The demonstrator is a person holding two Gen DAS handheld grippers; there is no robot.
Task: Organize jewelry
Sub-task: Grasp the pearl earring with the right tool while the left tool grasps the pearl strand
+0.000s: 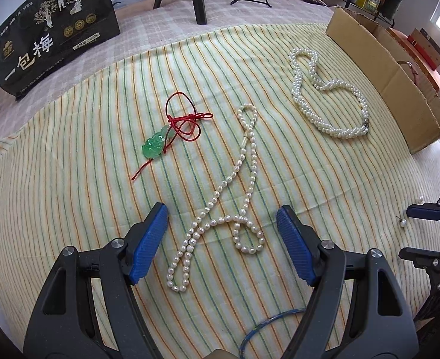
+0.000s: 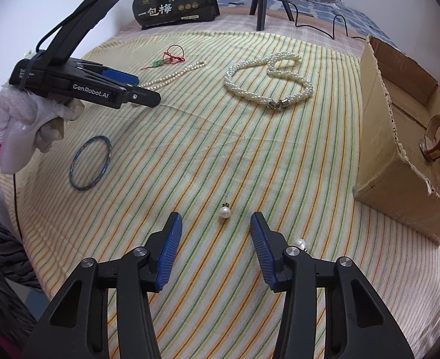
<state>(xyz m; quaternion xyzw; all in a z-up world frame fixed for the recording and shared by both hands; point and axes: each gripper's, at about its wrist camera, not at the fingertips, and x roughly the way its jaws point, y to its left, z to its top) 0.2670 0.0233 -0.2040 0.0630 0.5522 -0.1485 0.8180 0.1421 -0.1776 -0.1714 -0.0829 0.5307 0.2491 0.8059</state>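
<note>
Left claw [image 1: 222, 240]: we hold it wide open and empty, its blue pads either side of the near end of the single-strand pearl necklace [image 1: 220, 209], above it.
Right claw [image 2: 216, 251]: we hold it open and empty above the cloth; one pearl earring [image 2: 224, 211] lies just ahead at 12 o'clock, apart from both pads.
Second pearl earring [image 2: 299, 243]: at 3 o'clock of the right claw, partly hidden behind its right finger.
Striped cloth [image 1: 70, 179]: it carries all the loose jewelry.
Jade pendant on red cord [image 1: 172, 131]: at 11 o'clock of the left claw, beside the single-strand necklace.
Twisted pearl necklace [image 1: 324, 95]: at 1 o'clock, near the cardboard box [image 1: 384, 83].
Blue bangle [image 2: 90, 163]: flat on the cloth at 10 o'clock of the right claw, below our gloved left hand [image 2: 28, 125].
Red-strap watch [image 2: 437, 142]: inside the cardboard box.
Black printed bag [image 1: 55, 30]: at the far edge, 10 o'clock.
</note>
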